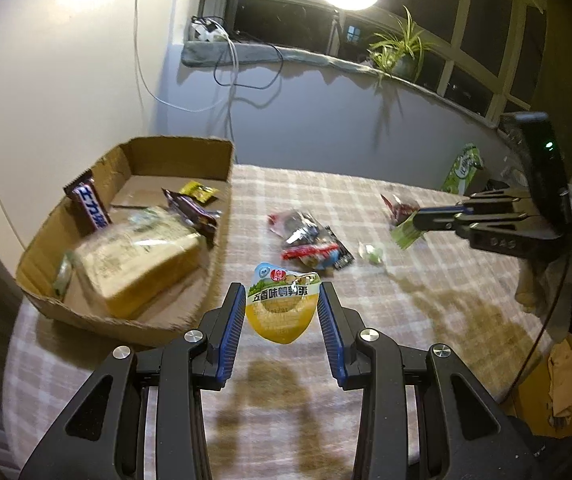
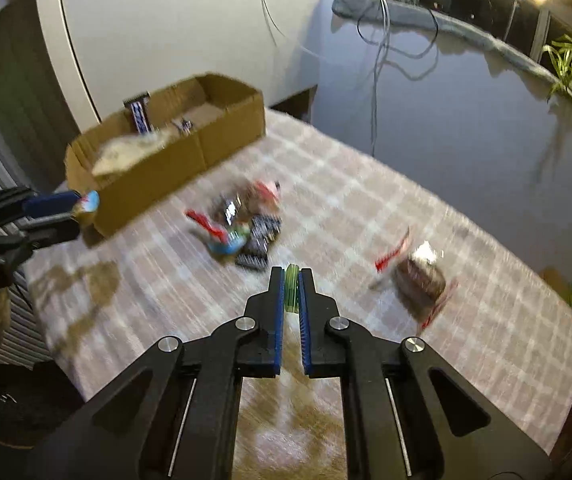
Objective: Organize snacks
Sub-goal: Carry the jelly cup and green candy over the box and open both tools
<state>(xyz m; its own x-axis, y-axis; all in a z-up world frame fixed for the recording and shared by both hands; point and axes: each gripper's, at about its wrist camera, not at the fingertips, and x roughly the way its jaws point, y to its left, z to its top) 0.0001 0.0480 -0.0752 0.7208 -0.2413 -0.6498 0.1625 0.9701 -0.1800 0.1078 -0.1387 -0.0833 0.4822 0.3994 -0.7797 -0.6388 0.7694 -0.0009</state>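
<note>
Both claws loaded, snacks lifted clear of the checked tablecloth (image 1: 366, 200).
Left gripper (image 1: 282, 304) clamped on yellow quail-egg cup (image 1: 282, 308), near cardboard box (image 1: 190, 156); right gripper (image 2: 292, 286) pinching thin green packet (image 2: 292, 288). Light, crushable, probably slippery; best held by rims.

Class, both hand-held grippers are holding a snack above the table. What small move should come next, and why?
Probably carry the left hand-held gripper sideways over the cardboard box, because it already grips the yellow snack cup right beside the box, while the right hand-held gripper is farther away with its green packet.
</note>
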